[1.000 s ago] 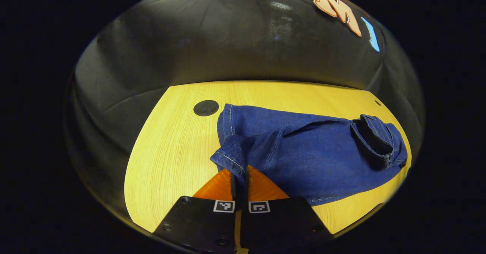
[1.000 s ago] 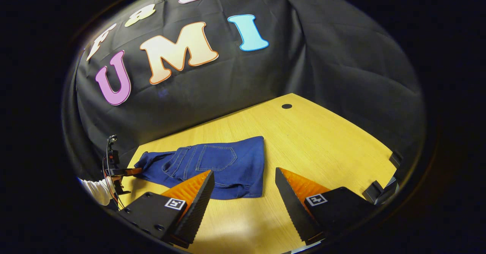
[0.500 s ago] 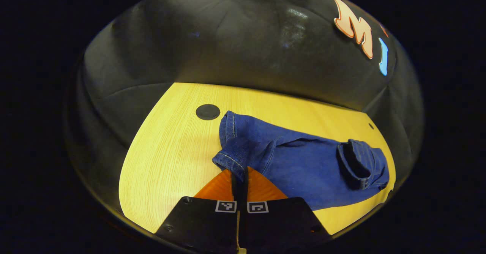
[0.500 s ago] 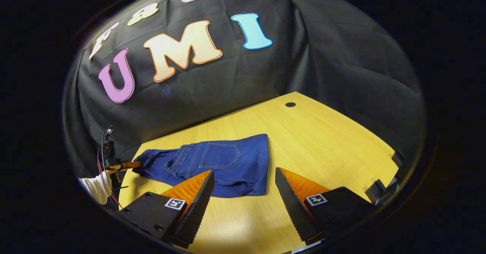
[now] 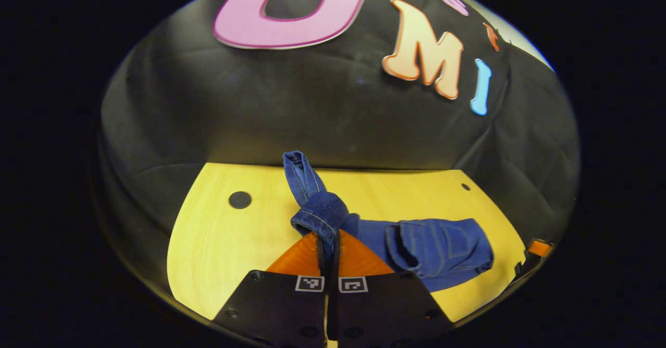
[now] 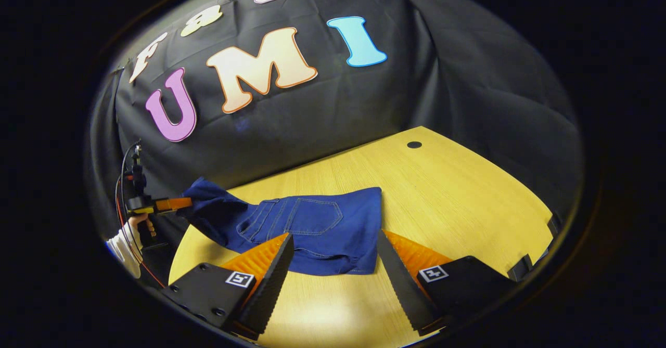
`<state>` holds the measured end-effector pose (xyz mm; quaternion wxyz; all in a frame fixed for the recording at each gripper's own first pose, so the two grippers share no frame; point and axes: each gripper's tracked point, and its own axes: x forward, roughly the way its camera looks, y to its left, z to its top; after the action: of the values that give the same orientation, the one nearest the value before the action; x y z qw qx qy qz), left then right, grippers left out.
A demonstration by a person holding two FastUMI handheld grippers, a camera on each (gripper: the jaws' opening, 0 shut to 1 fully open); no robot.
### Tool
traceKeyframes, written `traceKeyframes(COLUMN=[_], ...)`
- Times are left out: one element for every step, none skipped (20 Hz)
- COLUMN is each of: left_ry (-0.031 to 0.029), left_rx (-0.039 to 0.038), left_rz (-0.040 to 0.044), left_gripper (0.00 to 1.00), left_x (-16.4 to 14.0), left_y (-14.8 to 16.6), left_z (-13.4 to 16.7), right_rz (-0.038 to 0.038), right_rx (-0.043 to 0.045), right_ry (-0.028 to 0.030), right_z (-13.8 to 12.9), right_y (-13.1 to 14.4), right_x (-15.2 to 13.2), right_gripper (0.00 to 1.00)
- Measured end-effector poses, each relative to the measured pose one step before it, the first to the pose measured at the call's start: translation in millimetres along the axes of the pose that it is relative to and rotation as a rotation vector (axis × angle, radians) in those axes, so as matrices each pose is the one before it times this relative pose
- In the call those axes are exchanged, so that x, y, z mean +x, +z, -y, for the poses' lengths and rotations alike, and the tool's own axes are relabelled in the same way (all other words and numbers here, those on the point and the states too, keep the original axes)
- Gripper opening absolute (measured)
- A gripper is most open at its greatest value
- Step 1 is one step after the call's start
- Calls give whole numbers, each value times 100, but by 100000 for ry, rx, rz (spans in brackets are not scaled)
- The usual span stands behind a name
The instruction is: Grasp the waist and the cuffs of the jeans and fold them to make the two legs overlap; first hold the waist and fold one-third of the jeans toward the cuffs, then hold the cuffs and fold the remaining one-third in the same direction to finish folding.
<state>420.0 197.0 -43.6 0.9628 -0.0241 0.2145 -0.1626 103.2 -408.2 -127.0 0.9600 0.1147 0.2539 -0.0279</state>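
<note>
Left gripper view: round black grommet sits at the left of the tabletop, bare wood all around it out to the near-left edge. Left gripper has its jaws together, clamped on a bunched cuff end of the jeans; the cuff is lifted off the wood, one hem strip sticking up against the black wall cloth. The rest of the denim lies folded to the right of the jaws, reaching toward the right edge. Small dark hole near the far-right corner, clear wood along the far edge.

Right gripper view: at far left a hand with a white sleeve holds the left gripper, which raises the jeans cuff end above the tabletop's left edge. The folded part, back pocket facing up, lies flat mid-table, its straight fold edge facing right. Right gripper hovers at the near edge, jaws wide apart, nothing between them, with the denim's near hem just beyond the tips. Right half of the wood is open up to the grommet at the far corner.
</note>
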Motion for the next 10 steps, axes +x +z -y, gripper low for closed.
traceKeyframes(left_ry=[-2359,-2264,-2596,-854,-966,-842,-966,-695,-370,-377], left_rx=[358,633,1319,2024,1539,878,516,1005,1335,1235], left_rz=[1683,1123,1476,278,932,1157,553,828,-549,18], left_gripper=[0,0,0,0,0,0,0,0,0,0], left_x=[-197,-302,32,-38,9,194,142,181,354,244], left_y=[716,642,512,190,547,599,330,277,-18,-78], left_z=[2195,2134,2071,1705,1678,1671,1611,1542,1565,1358], right_rz=[40,-131,-384,-339,-351,-233,-452,-425,-524,-588], right_rx=[-99,-207,-243,-78,-33,-197,-173,-118,-28,-20], right_ry=[613,480,251,316,491,502,323,397,385,721], right_z=[310,443,560,519,604,498,460,549,509,348], right_y=[161,171,61,54,-8,102,-128,-24,-34,-92], right_x=[-97,-10,-94,-99,-242,-77,132,-37,-62,62], right_gripper=[99,99,99,99,99,99,99,99,99,99])
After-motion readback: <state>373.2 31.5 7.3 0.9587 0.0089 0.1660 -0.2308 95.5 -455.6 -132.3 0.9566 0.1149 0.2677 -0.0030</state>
